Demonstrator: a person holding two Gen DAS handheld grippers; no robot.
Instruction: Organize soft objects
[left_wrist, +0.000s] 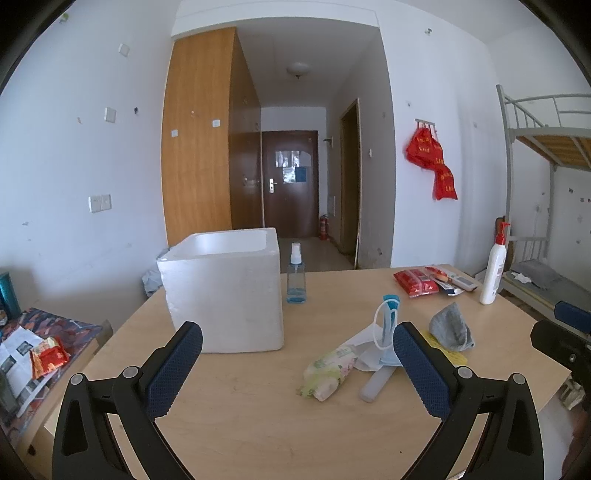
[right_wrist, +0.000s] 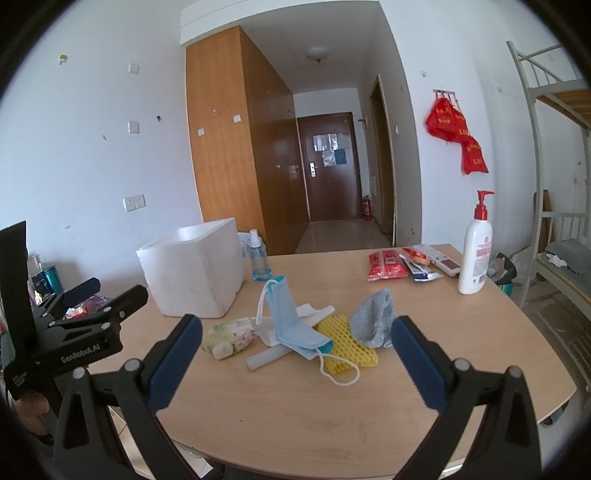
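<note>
Both tools, left tool (left_wrist: 297, 363) and right tool (right_wrist: 297, 352), are wide open and empty, near the blue mask (right_wrist: 295, 328) on the tabletop (right_wrist: 295, 413).

On the counter (right_wrist: 332, 398) before me, the foam box (right_wrist: 192, 273) stands at ten o'clock, with the spray bottle (right_wrist: 259, 258) just beside it on its right. At twelve o'clock lies a heap of soft things: the wipes packet (right_wrist: 231, 336) on its left, the face mask (right_wrist: 291, 325) draped over a tube (right_wrist: 266, 357) in the middle, the mesh sleeve (right_wrist: 351, 343) under the mask's right end, and the crumpled cloth (right_wrist: 373, 317) at the right, touching the sleeve. Behind the heap, at one o'clock, snack packets (right_wrist: 388, 264) lie near the far edge, the remote (right_wrist: 439, 260) to their right, and the pump bottle (right_wrist: 476, 254) stands at two o'clock. My left tool (right_wrist: 98, 295) hangs at nine o'clock, off the counter's left edge.
</note>
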